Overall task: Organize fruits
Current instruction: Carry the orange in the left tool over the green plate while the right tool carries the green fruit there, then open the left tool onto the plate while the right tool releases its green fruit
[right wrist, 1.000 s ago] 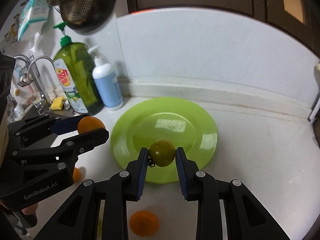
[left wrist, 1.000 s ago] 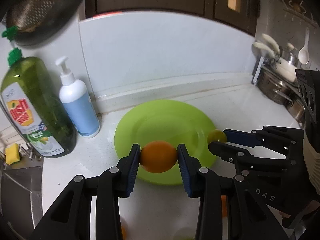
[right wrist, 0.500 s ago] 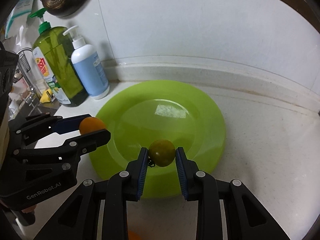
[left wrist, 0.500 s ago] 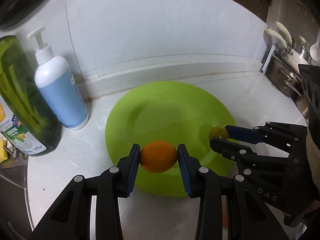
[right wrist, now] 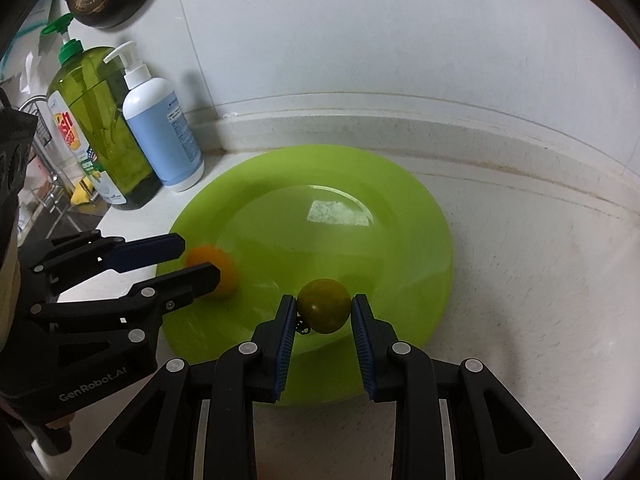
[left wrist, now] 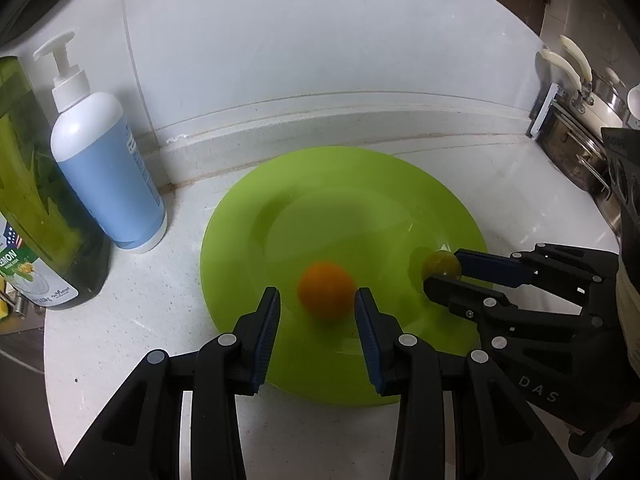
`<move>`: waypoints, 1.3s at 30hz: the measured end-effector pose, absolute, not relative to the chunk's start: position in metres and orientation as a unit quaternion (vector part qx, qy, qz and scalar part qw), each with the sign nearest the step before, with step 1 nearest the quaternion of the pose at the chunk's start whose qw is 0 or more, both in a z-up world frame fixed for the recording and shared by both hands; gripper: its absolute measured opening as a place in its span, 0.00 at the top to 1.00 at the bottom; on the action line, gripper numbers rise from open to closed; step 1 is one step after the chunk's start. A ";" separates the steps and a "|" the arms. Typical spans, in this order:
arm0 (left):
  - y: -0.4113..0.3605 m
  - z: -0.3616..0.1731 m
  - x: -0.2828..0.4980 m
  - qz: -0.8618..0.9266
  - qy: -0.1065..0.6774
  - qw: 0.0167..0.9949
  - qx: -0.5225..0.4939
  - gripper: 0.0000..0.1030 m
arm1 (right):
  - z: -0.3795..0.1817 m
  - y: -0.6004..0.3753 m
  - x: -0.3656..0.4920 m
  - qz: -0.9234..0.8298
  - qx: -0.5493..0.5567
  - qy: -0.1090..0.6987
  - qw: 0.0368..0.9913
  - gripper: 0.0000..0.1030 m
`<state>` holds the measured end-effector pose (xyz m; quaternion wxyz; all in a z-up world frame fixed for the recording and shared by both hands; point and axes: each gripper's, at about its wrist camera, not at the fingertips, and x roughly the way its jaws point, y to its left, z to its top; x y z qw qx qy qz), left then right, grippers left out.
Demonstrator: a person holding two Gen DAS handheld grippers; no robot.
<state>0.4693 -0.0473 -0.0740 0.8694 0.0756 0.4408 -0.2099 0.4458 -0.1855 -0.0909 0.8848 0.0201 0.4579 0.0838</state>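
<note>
A lime-green plate lies on the white counter, also in the right wrist view. My left gripper is open over the plate's near part. A blurred orange fruit is between and just beyond its jaws, free of the pads; it also shows in the right wrist view. My right gripper is shut on a dark green round fruit, held over the plate's near right part. The green fruit also shows in the left wrist view.
A blue pump bottle and a green dish-soap bottle stand left of the plate by the wall. Steel pots sit at the far right. A sink edge lies at the far left.
My left gripper opened and let go of the orange fruit, which is dropping blurred onto the plate. Both grippers moved forward over the plate. The right gripper still holds the green fruit.
</note>
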 end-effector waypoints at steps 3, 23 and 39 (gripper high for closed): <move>-0.045 -0.072 0.467 -0.208 0.438 0.871 0.076 0.60 | -0.091 -0.186 0.444 0.081 0.023 0.456 0.886 0.71; -0.008 0.002 0.381 -0.181 0.350 0.918 0.051 0.31 | -0.021 -0.178 0.366 0.062 0.017 0.376 0.924 0.55; 0.014 0.045 0.279 -0.168 0.290 0.940 0.062 0.22 | 0.021 -0.160 0.274 0.058 0.001 0.320 0.946 0.48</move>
